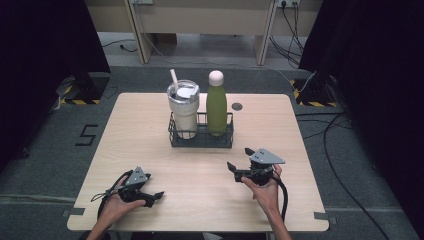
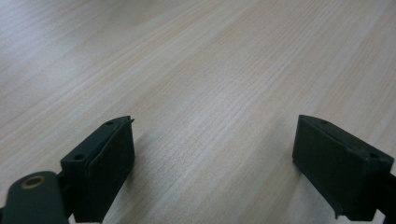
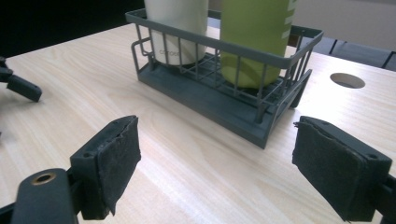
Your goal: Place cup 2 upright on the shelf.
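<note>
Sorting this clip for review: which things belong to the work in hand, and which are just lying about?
In the job: wire basket, tumbler, green bottle, right gripper, jaws open towards the basket.
Lying about: left gripper, open on the table; cable hole.

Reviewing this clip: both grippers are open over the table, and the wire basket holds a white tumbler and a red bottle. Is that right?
Not quite: the bottle is green, not red, as the high view shows. The rest holds: it stands beside the white tumbler in the wire basket, and the left gripper and right gripper are open.

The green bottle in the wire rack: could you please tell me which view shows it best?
The high view: the green bottle shows whole, pale cap included, upright in the wire rack. The right gripper view gives a nearer look at its lower body, top cropped. The left gripper view faces bare tabletop.
</note>
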`<state>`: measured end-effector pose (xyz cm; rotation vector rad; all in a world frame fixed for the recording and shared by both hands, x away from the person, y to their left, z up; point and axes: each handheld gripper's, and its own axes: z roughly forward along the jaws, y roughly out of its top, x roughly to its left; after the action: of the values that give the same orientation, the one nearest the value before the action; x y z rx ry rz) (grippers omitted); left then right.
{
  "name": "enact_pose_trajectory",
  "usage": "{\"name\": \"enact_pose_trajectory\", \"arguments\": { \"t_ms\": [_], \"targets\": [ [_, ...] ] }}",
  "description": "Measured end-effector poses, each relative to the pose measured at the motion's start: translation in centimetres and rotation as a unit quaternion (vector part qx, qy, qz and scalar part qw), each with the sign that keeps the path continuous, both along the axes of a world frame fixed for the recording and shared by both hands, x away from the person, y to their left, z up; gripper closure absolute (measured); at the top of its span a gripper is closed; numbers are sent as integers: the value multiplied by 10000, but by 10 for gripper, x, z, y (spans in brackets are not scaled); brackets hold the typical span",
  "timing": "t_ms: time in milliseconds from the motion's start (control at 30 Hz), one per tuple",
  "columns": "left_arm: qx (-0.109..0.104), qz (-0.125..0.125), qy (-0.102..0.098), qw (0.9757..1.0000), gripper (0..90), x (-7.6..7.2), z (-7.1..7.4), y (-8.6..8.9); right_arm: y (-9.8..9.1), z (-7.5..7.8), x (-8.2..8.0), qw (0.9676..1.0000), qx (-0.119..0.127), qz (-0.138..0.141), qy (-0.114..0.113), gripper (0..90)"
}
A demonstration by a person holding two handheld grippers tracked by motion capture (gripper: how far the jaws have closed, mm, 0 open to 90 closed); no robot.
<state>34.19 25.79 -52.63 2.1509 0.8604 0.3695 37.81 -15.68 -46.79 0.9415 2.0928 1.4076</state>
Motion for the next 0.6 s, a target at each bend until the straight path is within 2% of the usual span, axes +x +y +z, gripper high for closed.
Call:
{"name": "enact_pose_trajectory", "arguments": {
  "t_ms": [467, 600],
  "targets": [
    [-5, 4, -1, 10000, 122, 0, 0, 0, 1, -18, -13, 9995, -87, 112, 286, 151],
    [-7, 5, -3, 10000, 122, 0, 0, 0, 2, -18, -17, 9994, -124, 151, 292, 151]
  ]
}}
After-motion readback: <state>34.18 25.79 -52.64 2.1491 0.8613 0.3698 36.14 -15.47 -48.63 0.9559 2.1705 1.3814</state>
